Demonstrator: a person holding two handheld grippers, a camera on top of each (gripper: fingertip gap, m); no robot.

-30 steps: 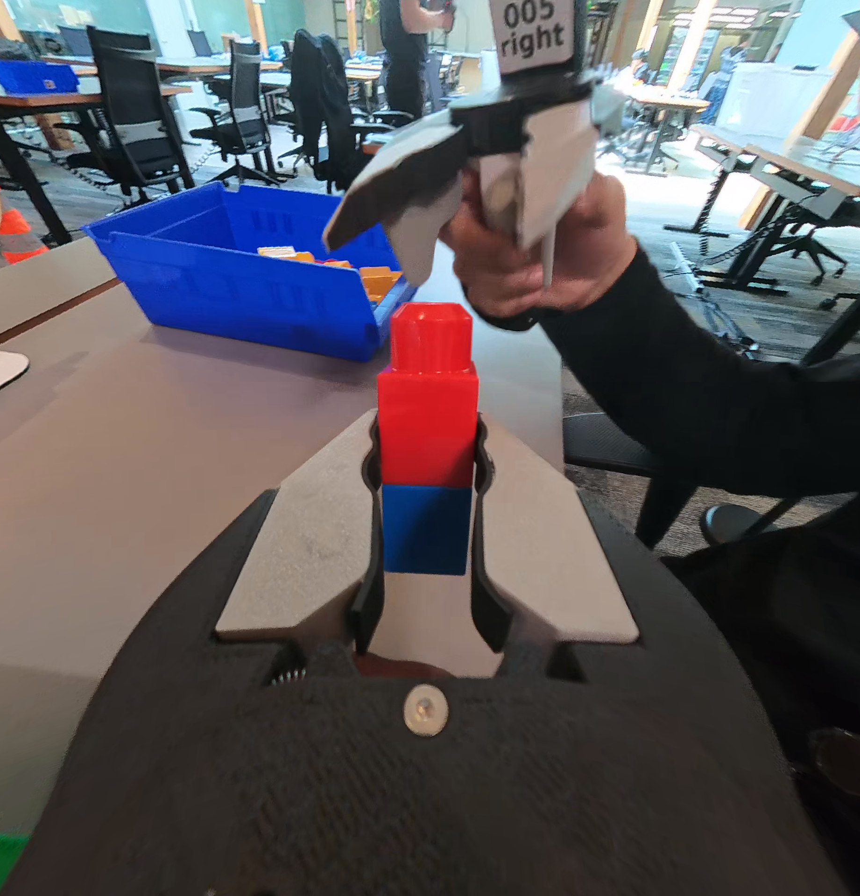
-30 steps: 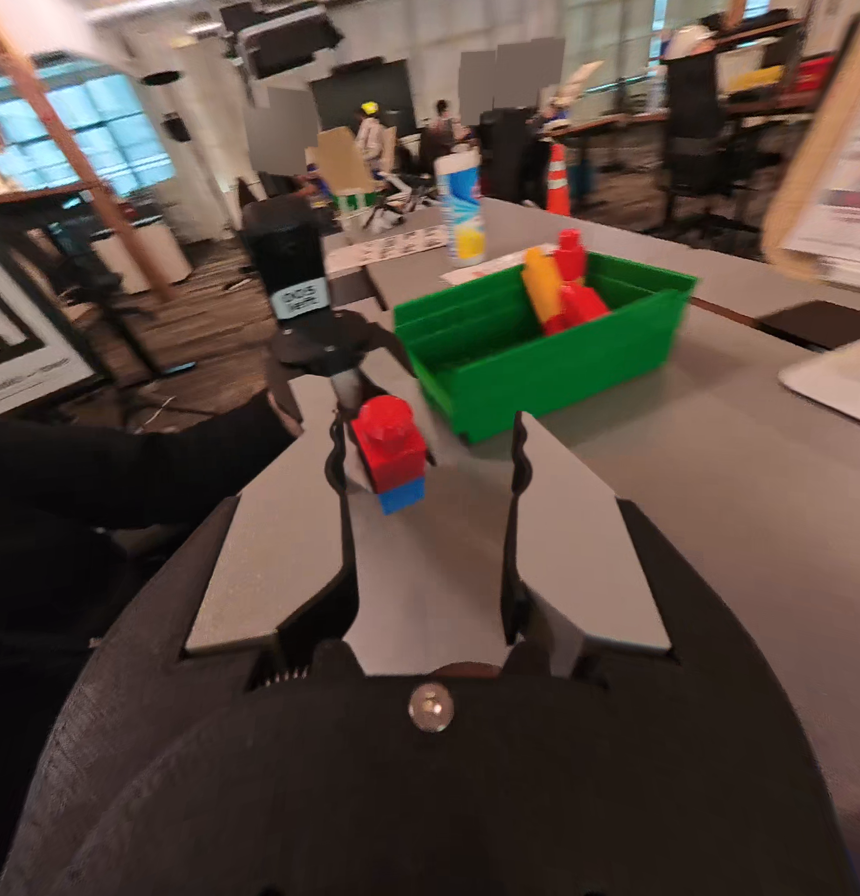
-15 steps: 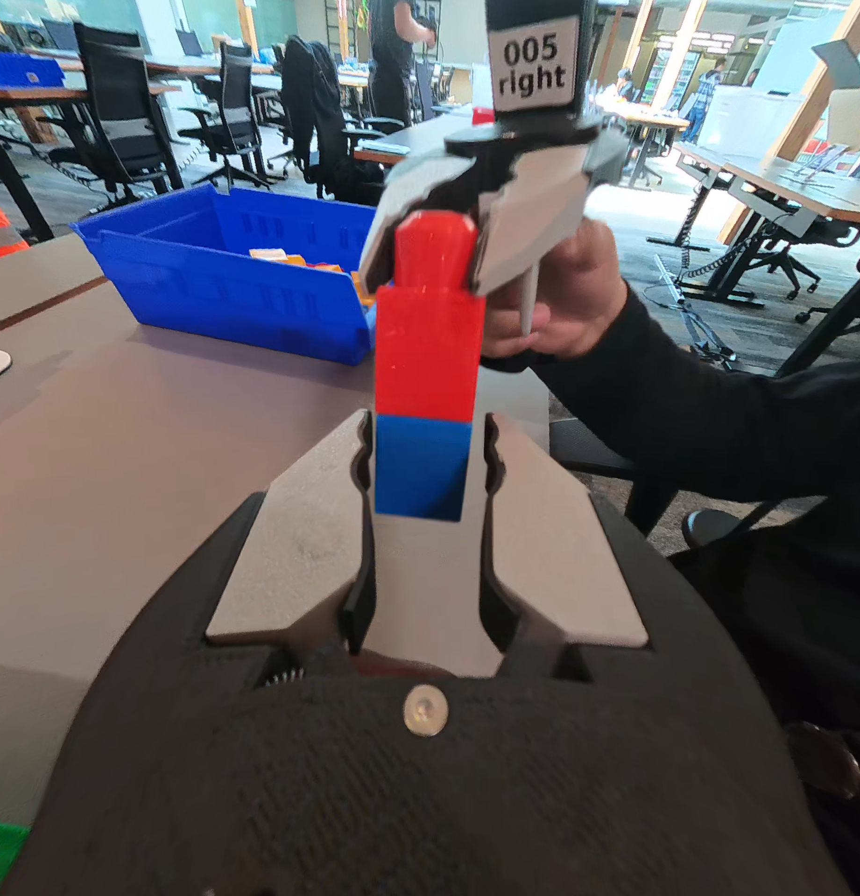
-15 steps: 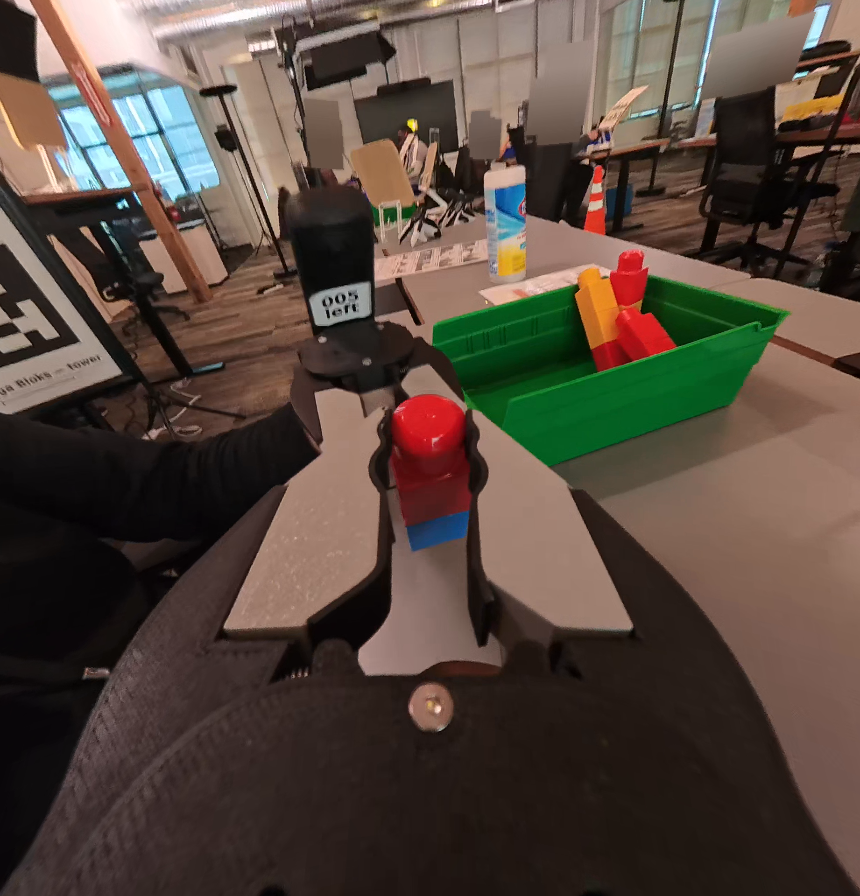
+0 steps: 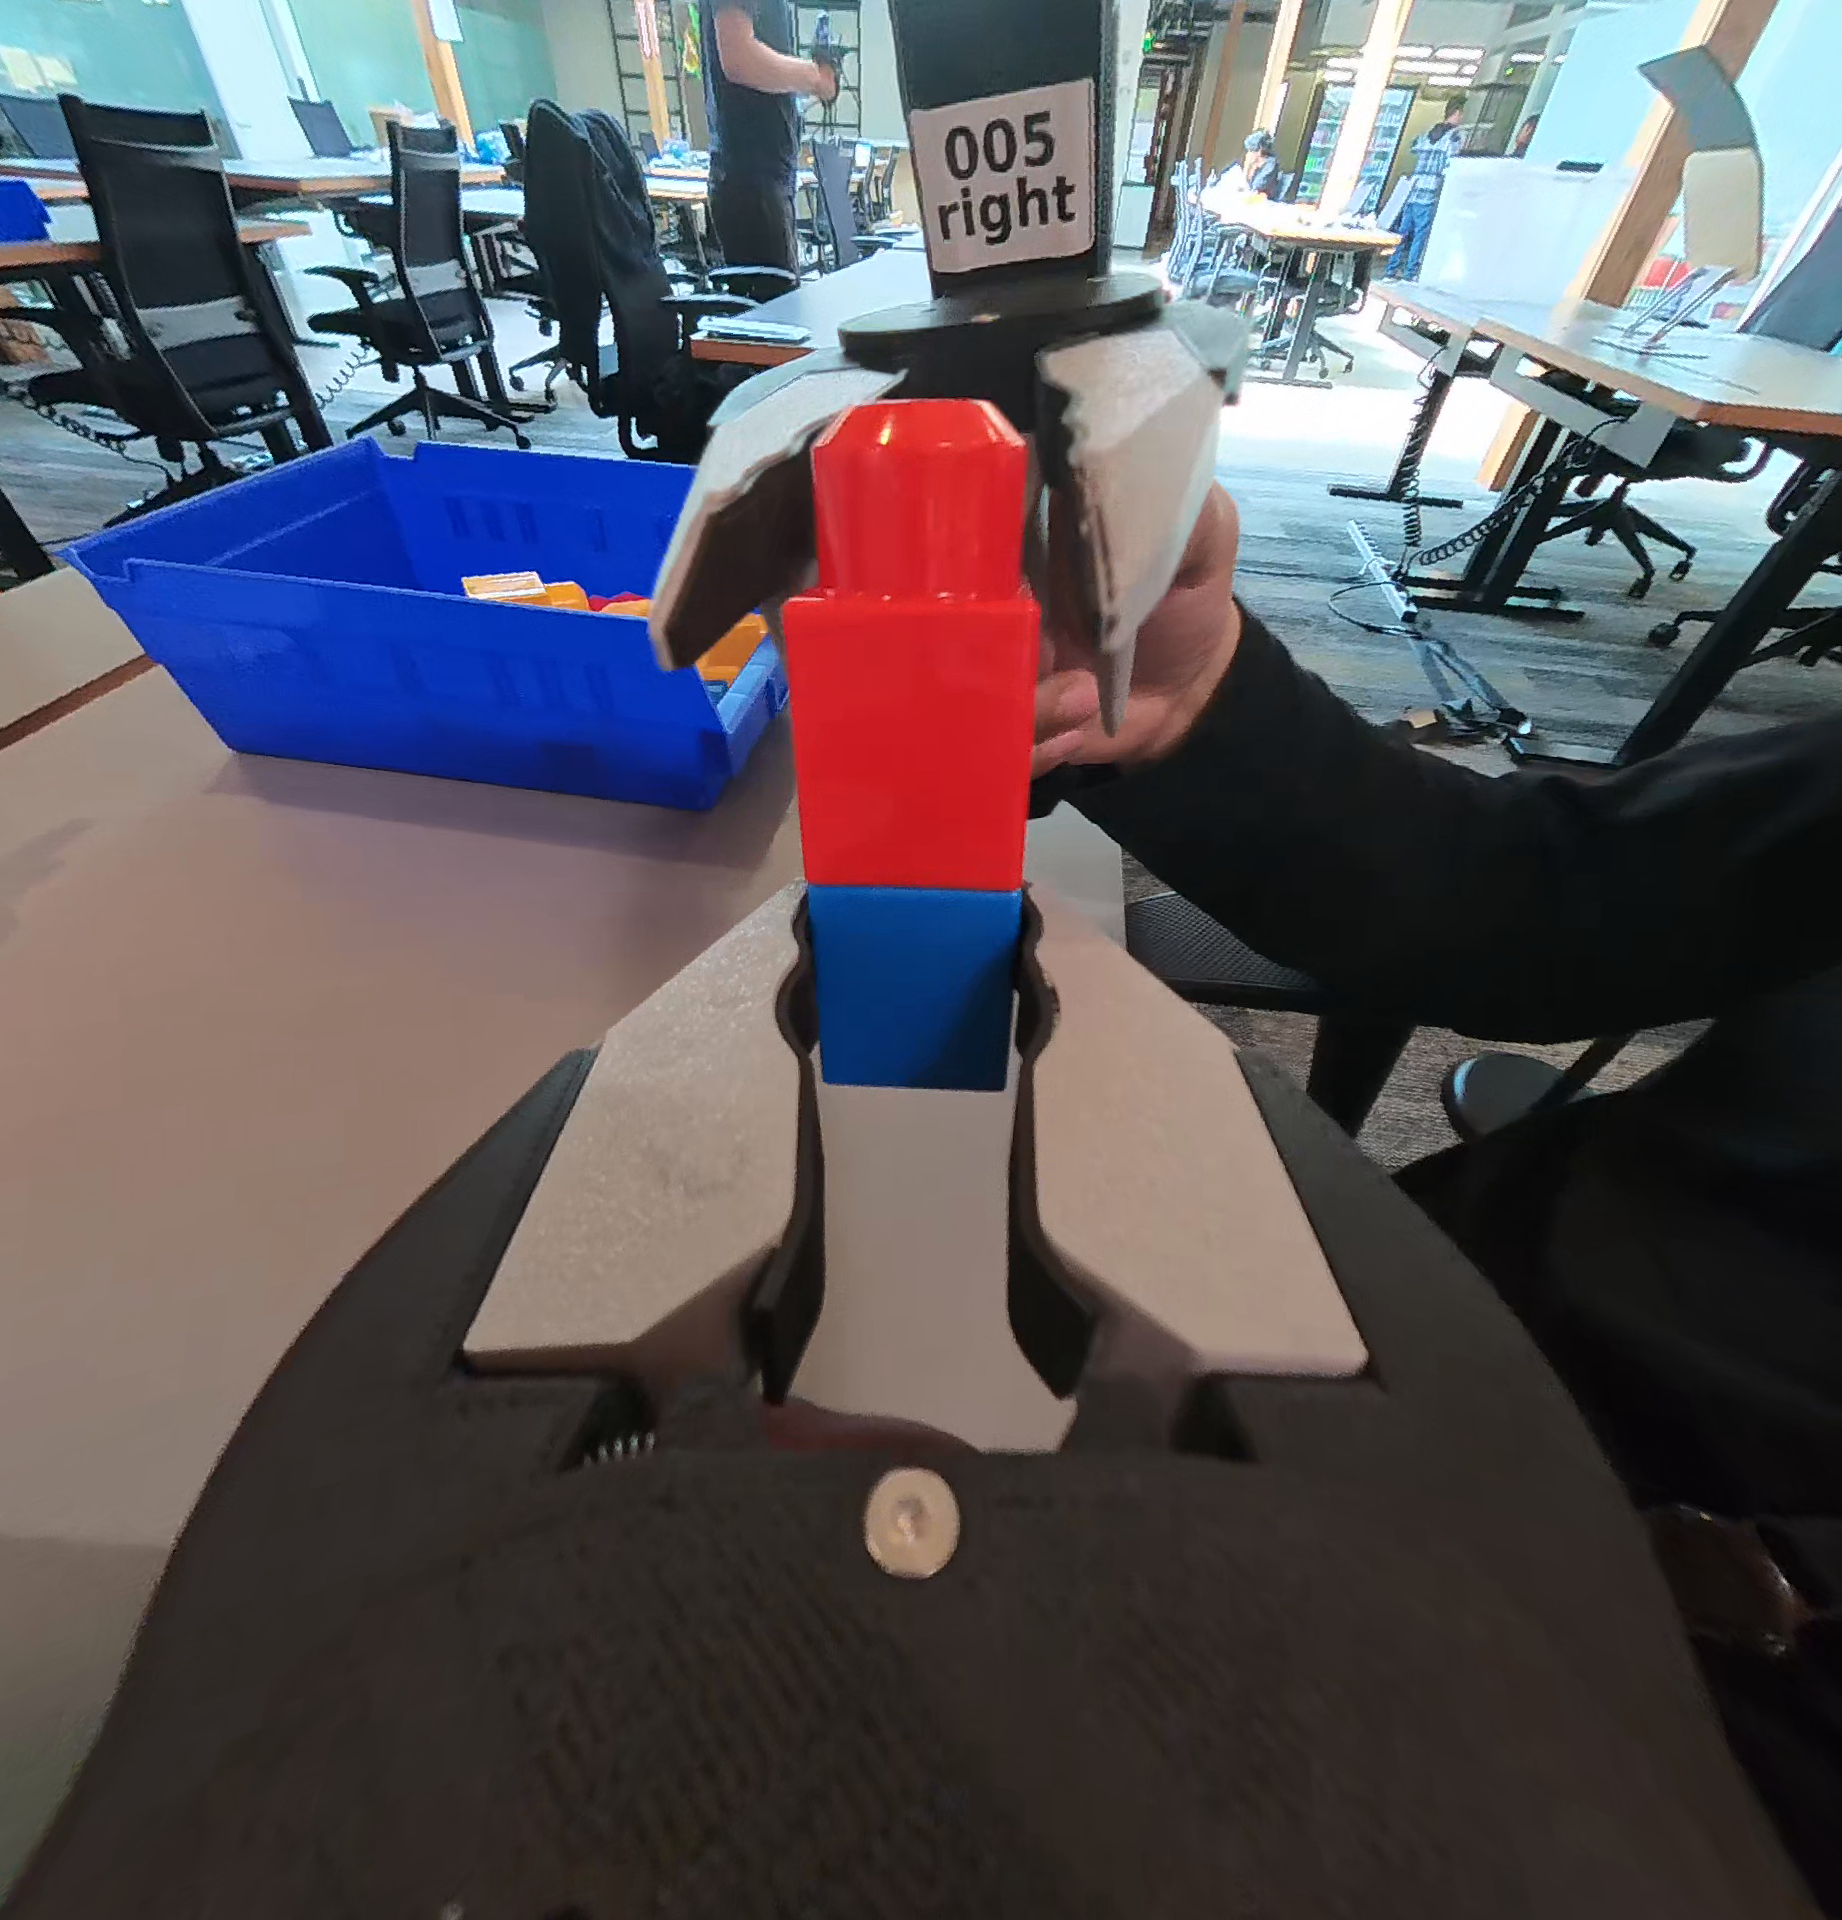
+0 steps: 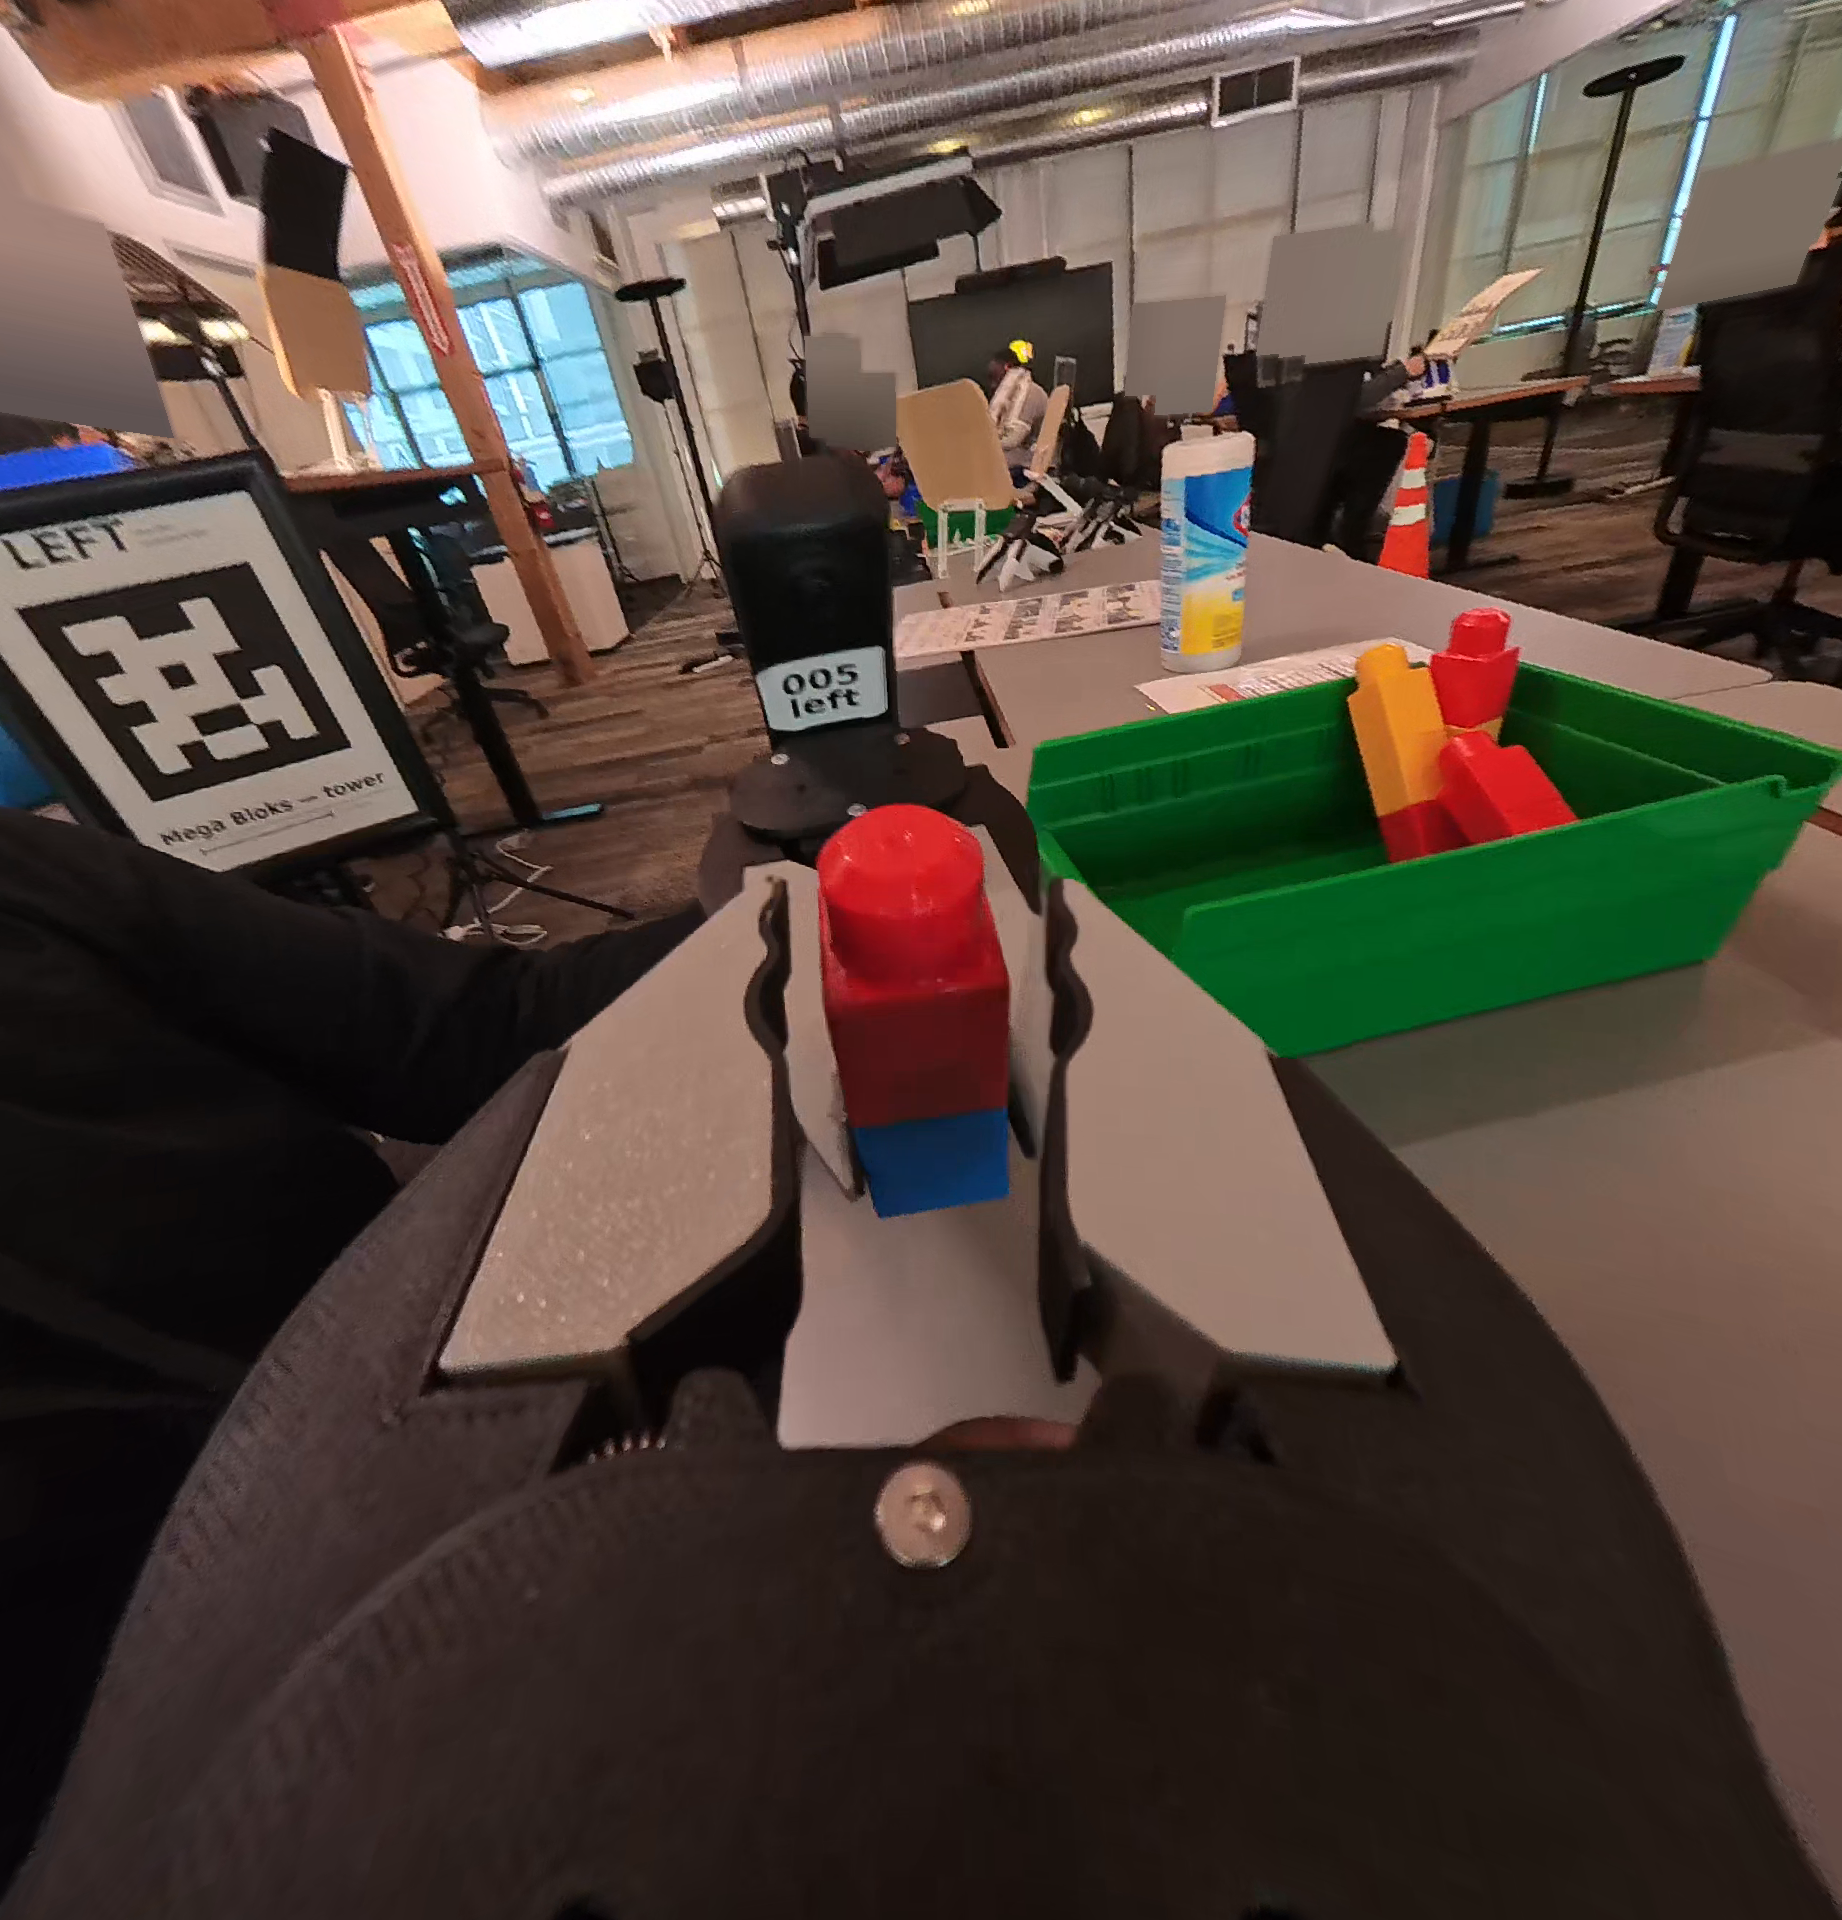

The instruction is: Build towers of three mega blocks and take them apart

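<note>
A red block [image 5: 912, 748] sits stacked on a blue block [image 5: 912, 987], held above the grey table [image 5: 273, 987]. My left gripper [image 5: 912, 966] is shut on the blue block, with both pads pressed on its sides. My right gripper [image 5: 896, 665] comes from the far side, its fingers spread around the red block's stud without touching it. In the right wrist view the red block [image 6: 912, 997] stands between my right gripper's [image 6: 909, 914] open fingers with a gap on each side. The blue block [image 6: 932, 1158] is below it, in the left gripper [image 6: 927, 1143].
A blue bin [image 5: 429, 665] with orange and yellow blocks stands on the table behind the stack. A green bin [image 6: 1416, 966] holds a yellow-and-red tower [image 6: 1400, 738] and red blocks [image 6: 1499, 790]. A wipes bottle [image 6: 1203, 551] and a framed sign [image 6: 179, 665] stand farther off.
My right gripper came in and shut on the red block, then opened around it. My left gripper loosened, slid down from the red-blue seam and shut on the blue block.
</note>
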